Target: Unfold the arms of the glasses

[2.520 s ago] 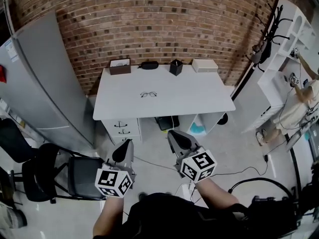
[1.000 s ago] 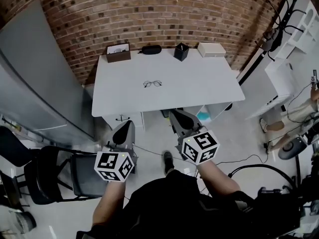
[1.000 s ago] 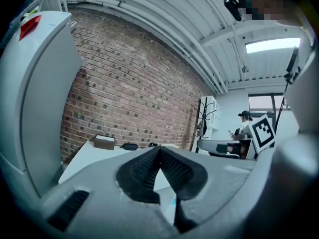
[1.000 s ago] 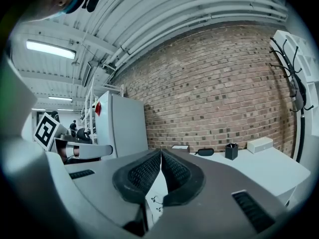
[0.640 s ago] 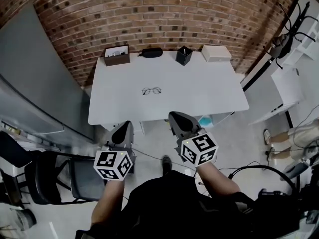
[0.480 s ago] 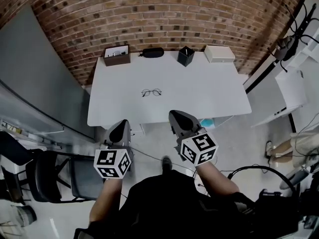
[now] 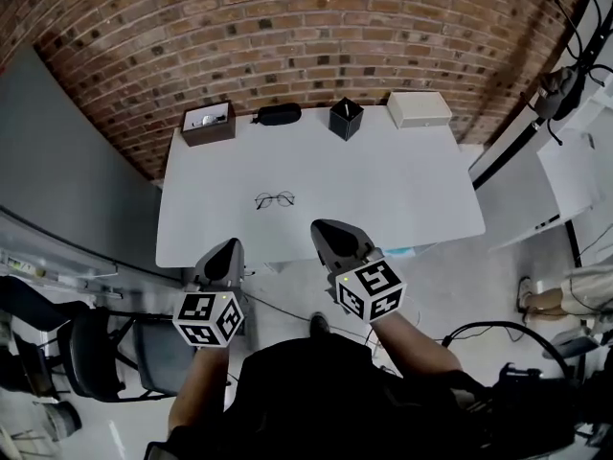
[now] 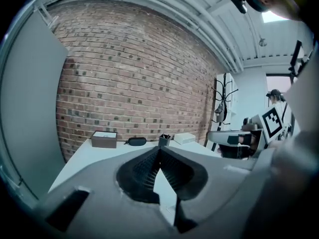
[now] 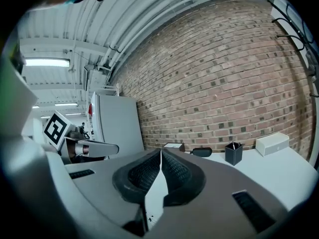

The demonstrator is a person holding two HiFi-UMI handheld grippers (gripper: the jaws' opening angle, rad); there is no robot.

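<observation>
A pair of thin dark-rimmed glasses (image 7: pixel 275 199) lies on the white table (image 7: pixel 402 199), left of its middle; whether the arms are folded is too small to tell. My left gripper (image 7: pixel 232 246) hangs shut and empty just short of the table's near edge. My right gripper (image 7: pixel 322 227) reaches over that edge, shut and empty too. The glasses sit between and beyond the two tips. In the left gripper view the jaws (image 8: pixel 159 149) meet at the tips; in the right gripper view the jaws (image 9: pixel 160 151) meet as well. My own jaws hide the glasses in both views.
Along the table's back edge, by the brick wall, stand a brown box (image 7: pixel 208 123), a black glasses case (image 7: pixel 278 114), a black pen holder (image 7: pixel 346 119) and a white box (image 7: pixel 420 109). A grey cabinet (image 7: pixel 67 180) flanks the left. A black chair (image 7: pixel 91 353) stands behind me on the left.
Both grippers have moved forward from out on the floor to the table's near edge, staying shut. The table and glasses now sit closer in the head view.
</observation>
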